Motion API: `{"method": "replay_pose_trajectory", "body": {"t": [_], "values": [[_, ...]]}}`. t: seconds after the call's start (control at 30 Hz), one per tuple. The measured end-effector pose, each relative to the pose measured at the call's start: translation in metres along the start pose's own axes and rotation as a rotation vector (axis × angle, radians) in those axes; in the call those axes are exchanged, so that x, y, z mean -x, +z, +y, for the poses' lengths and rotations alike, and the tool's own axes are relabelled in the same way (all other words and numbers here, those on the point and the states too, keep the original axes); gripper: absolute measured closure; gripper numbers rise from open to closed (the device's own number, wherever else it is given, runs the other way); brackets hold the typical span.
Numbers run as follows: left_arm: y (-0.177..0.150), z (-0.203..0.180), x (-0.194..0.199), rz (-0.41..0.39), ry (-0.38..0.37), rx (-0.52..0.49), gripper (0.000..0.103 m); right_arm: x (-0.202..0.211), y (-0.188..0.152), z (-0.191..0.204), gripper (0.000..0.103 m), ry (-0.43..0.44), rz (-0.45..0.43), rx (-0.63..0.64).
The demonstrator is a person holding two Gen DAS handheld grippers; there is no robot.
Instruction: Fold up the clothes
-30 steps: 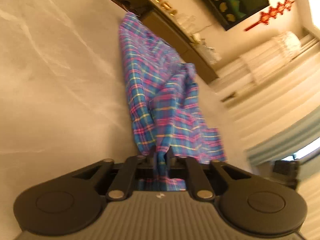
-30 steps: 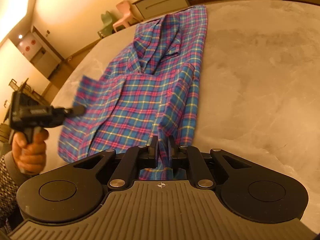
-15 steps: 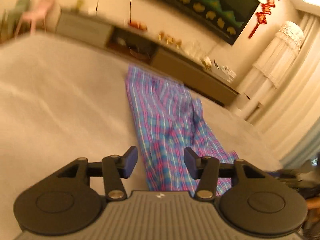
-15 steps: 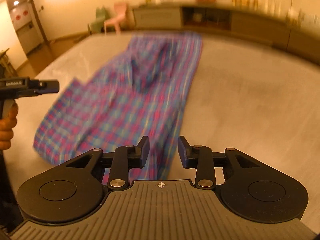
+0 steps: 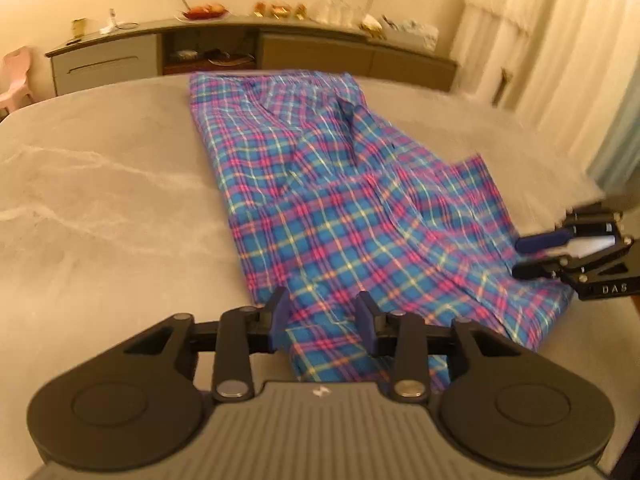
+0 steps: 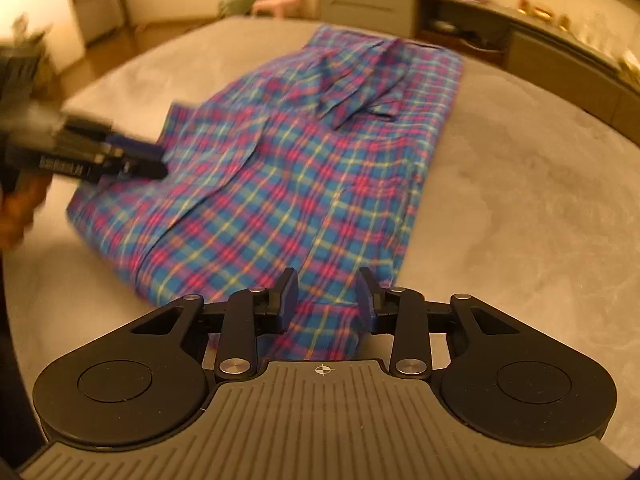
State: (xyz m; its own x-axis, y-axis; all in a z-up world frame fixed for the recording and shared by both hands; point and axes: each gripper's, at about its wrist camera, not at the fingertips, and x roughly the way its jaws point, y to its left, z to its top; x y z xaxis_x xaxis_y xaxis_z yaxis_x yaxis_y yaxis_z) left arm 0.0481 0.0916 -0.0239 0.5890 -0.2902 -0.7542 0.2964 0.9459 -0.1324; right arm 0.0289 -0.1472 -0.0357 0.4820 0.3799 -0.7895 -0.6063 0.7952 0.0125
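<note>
Left tongs [image 5: 322, 316] closing, empty, over plaid shirt [image 5: 340, 208].

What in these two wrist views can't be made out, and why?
- Near hem of the plaid shirt: left wrist view, behind the left gripper, whose fingers are closing without touching cloth.
- Same hem: right wrist view, under the right gripper.
- Hand: right wrist view, blurred, cut by the left edge.
- Sideboard items: too small.
</note>
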Motion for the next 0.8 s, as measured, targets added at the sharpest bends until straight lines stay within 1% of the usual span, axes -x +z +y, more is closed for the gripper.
{"method": "replay_pose_trajectory", "body": {"t": [0.03, 0.07, 0.13, 0.17, 0.2, 0.23, 0.27, 0.33, 0.37, 0.4, 0.5, 0.53, 0.6, 0.63, 0.67, 0.7, 0.73, 0.77, 0.8], "values": [[-0.004, -0.005, 0.007, 0.026, -0.017, -0.024, 0.058, 0.003, -0.002, 0.005, 0.070, 0.004, 0.022, 0.021], [-0.009, -0.010, 0.014, 0.047, -0.031, -0.056, 0.057, 0.007, -0.003, 0.011, 0.070, 0.016, 0.048, 0.048], [-0.016, -0.017, 0.027, 0.088, -0.051, -0.117, 0.057, 0.016, -0.008, 0.021, 0.070, 0.072, 0.101, 0.117], [-0.015, -0.018, 0.034, 0.093, -0.069, -0.127, 0.061, 0.021, -0.010, 0.026, 0.070, 0.111, 0.135, 0.151], [-0.012, -0.016, 0.044, 0.065, -0.085, -0.124, 0.065, 0.027, -0.013, 0.029, 0.072, 0.153, 0.170, 0.187], [-0.008, -0.014, 0.054, 0.029, -0.098, -0.118, 0.065, 0.035, -0.013, 0.030, 0.072, 0.176, 0.181, 0.217], [-0.001, -0.010, 0.066, -0.024, -0.102, -0.104, 0.065, 0.042, -0.008, 0.028, 0.072, 0.173, 0.151, 0.218], [0.014, -0.002, 0.088, -0.127, -0.110, -0.073, 0.063, 0.057, 0.009, 0.021, 0.069, 0.152, 0.058, 0.191], [0.025, 0.003, 0.093, -0.165, -0.108, -0.050, 0.061, 0.059, 0.020, 0.019, 0.069, 0.142, 0.010, 0.172], [0.040, 0.007, 0.092, -0.183, -0.094, -0.034, 0.059, 0.056, 0.032, 0.019, 0.065, 0.134, -0.039, 0.151], [0.088, 0.030, 0.070, -0.199, 0.005, 0.027, 0.049, 0.049, 0.069, 0.019, 0.064, 0.108, -0.185, 0.086], [0.103, 0.041, 0.060, -0.198, 0.039, 0.061, 0.047, 0.038, 0.080, 0.018, 0.064, 0.097, -0.206, 0.064], [0.125, 0.066, 0.029, -0.172, 0.086, 0.149, 0.047, 0.003, 0.103, 0.016, 0.064, 0.072, -0.215, 0.021], [0.133, 0.078, 0.013, -0.156, 0.110, 0.184, 0.050, -0.018, 0.111, 0.015, 0.066, 0.047, -0.195, 0.009], [0.140, 0.089, -0.002, -0.142, 0.130, 0.211, 0.051, -0.042, 0.114, 0.012, 0.067, 0.023, -0.136, 0.000], [0.144, 0.096, -0.012, -0.129, 0.128, 0.230, 0.051, -0.067, 0.114, 0.008, 0.068, 0.005, -0.062, -0.011], [0.146, 0.104, -0.019, -0.118, 0.108, 0.247, 0.051, -0.076, 0.117, 0.002, 0.065, 0.014, -0.035, -0.016], [0.149, 0.110, -0.026, -0.112, 0.093, 0.255, 0.051, -0.073, 0.121, -0.006, 0.066, 0.040, -0.037, -0.017], [0.154, 0.112, -0.033, -0.113, 0.087, 0.242, 0.050, -0.071, 0.126, -0.013, 0.066, 0.066, -0.039, -0.018]]}}
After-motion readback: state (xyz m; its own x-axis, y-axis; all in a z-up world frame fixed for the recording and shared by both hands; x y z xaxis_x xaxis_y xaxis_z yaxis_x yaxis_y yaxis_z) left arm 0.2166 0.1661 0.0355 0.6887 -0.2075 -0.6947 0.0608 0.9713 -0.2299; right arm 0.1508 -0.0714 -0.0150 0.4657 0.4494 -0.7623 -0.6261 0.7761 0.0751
